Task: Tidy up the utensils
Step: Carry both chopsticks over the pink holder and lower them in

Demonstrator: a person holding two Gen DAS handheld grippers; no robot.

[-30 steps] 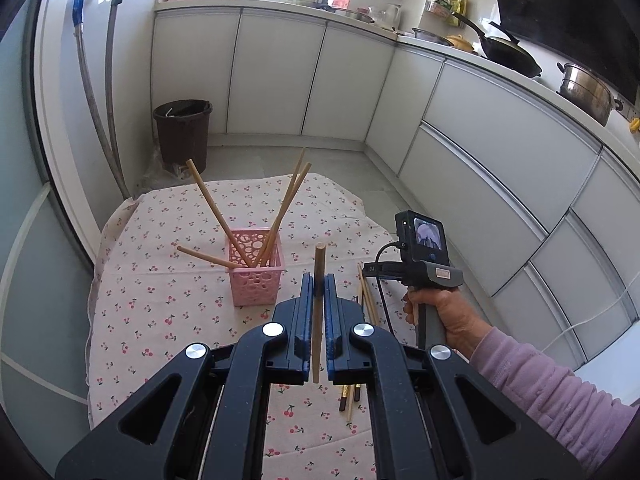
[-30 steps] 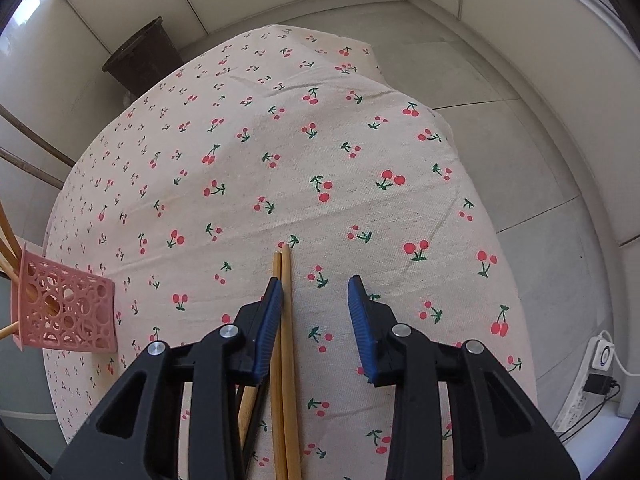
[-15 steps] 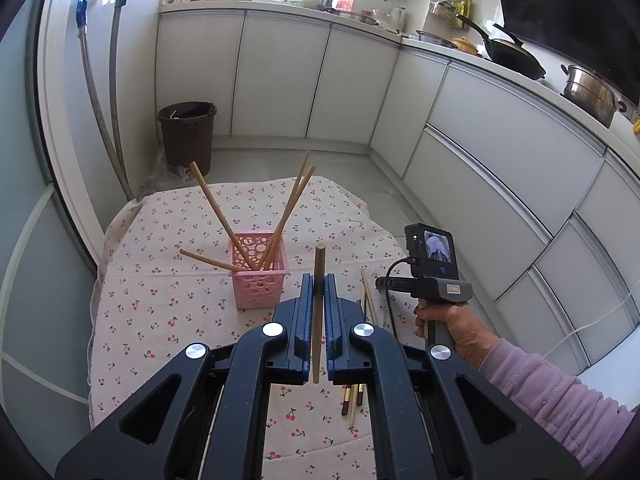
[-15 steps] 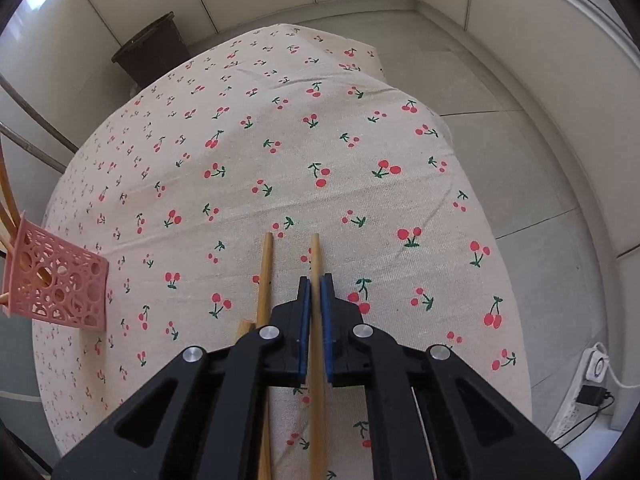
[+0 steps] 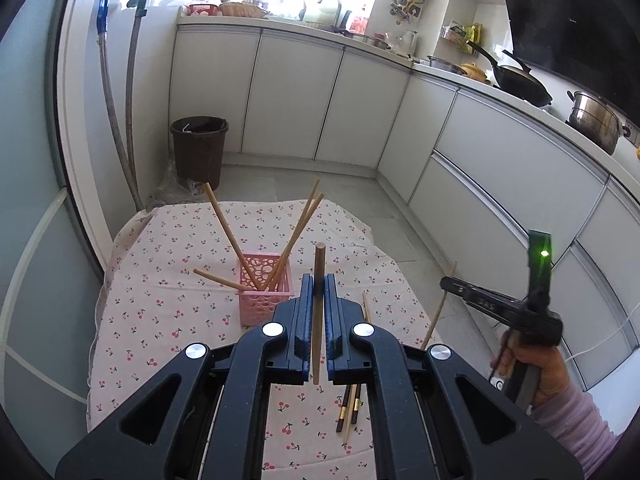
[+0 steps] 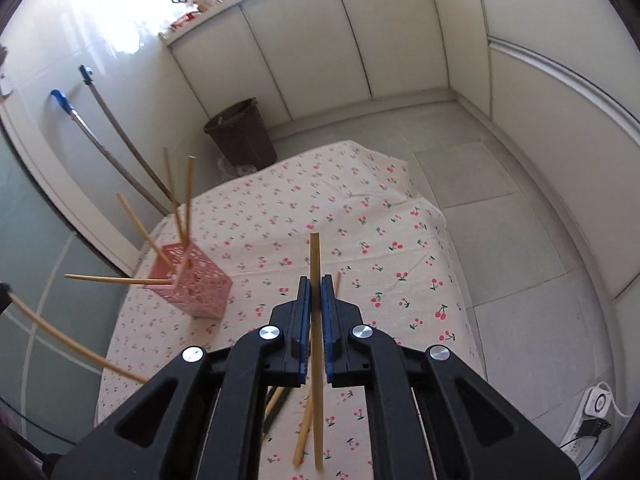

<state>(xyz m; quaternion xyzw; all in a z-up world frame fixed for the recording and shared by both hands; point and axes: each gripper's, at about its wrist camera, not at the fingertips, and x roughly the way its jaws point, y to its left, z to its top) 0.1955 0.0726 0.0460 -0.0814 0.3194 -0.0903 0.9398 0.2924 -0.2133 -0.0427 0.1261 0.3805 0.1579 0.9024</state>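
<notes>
A pink perforated basket (image 5: 262,300) stands on the cherry-print tablecloth (image 5: 160,304) and holds several wooden chopsticks that lean outward; it also shows in the right wrist view (image 6: 192,284). My left gripper (image 5: 319,284) is shut on a wooden chopstick (image 5: 318,320), held above the table just right of the basket. My right gripper (image 6: 316,286) is shut on another wooden chopstick (image 6: 316,344), lifted above the cloth. It shows in the left wrist view (image 5: 444,280) at the right, with its chopstick (image 5: 438,312) hanging from it.
Several chopsticks, wooden and dark ones, lie on the cloth near the front (image 5: 350,408) and under my right gripper (image 6: 302,432). A brown bin (image 5: 199,148) stands on the floor beyond the table. White cabinets (image 5: 292,96) line the back and right. A power strip (image 6: 596,404) lies on the floor.
My right gripper shut on a wooden chopstick on the cloth and lifted it up off the table. My left gripper keeps its chopstick and has risen a little.
</notes>
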